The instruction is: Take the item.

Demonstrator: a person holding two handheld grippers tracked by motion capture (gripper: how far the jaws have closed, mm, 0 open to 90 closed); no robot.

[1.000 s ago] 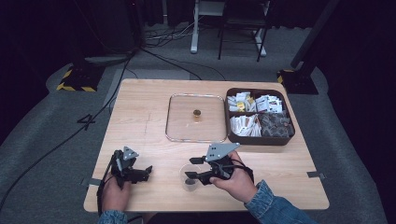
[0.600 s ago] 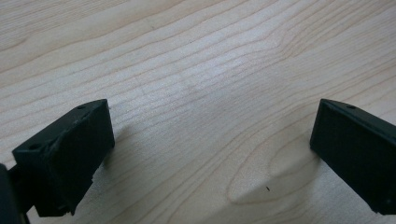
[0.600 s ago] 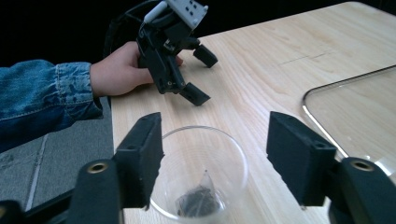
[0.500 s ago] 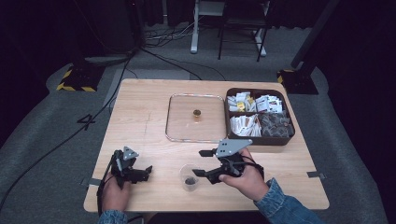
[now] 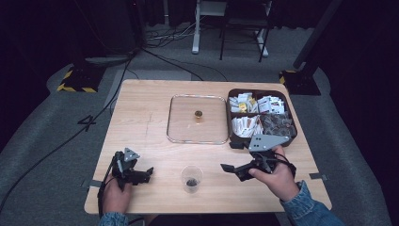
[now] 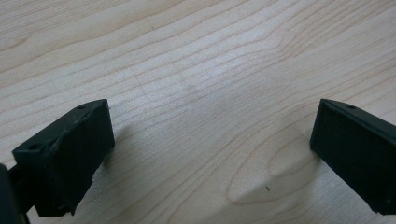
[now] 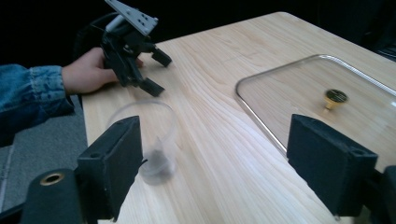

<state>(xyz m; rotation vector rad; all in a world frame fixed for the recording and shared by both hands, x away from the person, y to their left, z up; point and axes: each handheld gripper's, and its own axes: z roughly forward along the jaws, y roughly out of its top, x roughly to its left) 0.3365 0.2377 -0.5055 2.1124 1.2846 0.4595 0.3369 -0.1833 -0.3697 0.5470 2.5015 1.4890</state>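
Now we see our right gripper (image 5: 234, 168) drawn back to the lower right of the high view, where a second ago it sat close against the small clear plastic cup (image 5: 192, 178) at bottom centre. Its jaws stand wide with nothing between them, and the cup stands alone, upright, with a dark lump at its bottom (we cannot tell what the lump is). In the right gripper view the cup (image 7: 150, 142) sits just beyond the left jaw, apart from it.

From that retreat we judge the cup has been released and whatever was dropped in is delivered, so a next pick may follow.

Our left gripper (image 5: 140, 175) rests at the lower left of the high view as before, jaws spread wide over bare pale wooden table (image 6: 201, 84).

Further up, the clear glass lid with a brass knob (image 5: 198, 114) lies flat at centre, and the dark compartmented box of packets (image 5: 261, 117) sits just to its right.
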